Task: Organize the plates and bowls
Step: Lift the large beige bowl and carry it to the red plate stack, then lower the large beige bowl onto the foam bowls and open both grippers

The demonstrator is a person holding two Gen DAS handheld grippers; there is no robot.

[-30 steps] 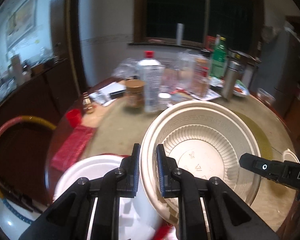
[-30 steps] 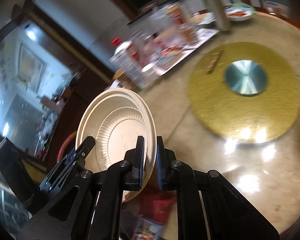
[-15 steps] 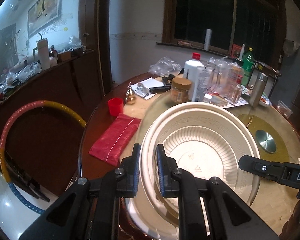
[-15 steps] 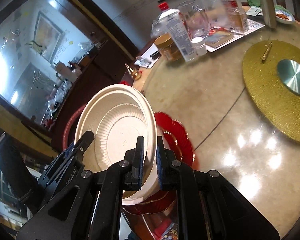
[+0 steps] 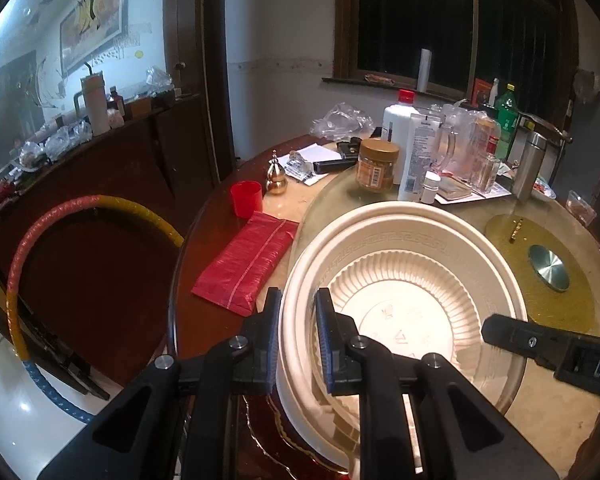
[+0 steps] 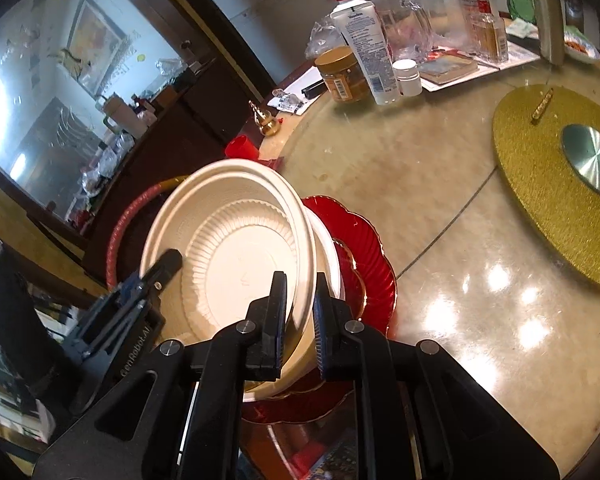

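A cream paper bowl (image 5: 412, 292) with a ribbed inside is held by both grippers on opposite rims. My left gripper (image 5: 297, 334) is shut on its near-left rim. My right gripper (image 6: 300, 312) is shut on its right rim; the bowl also shows in the right wrist view (image 6: 236, 256). The bowl sits into a white bowl (image 6: 330, 256) stacked on a red scalloped plate (image 6: 370, 264) at the table's near edge. The right gripper's finger (image 5: 540, 346) shows in the left wrist view, the left gripper's finger (image 6: 156, 272) in the right wrist view.
The round table (image 6: 420, 184) carries a gold turntable mat (image 6: 548, 184) with a metal disc, bottles and jars (image 5: 412, 152) at the far side, a red cup (image 5: 246, 198) and a red packet (image 5: 248, 264). A hoop (image 5: 32, 240) leans by the dark cabinet.
Both grippers have lowered the cream bowl together toward the near table edge, down into the white bowl on the red plate. Both stay shut on its rim.
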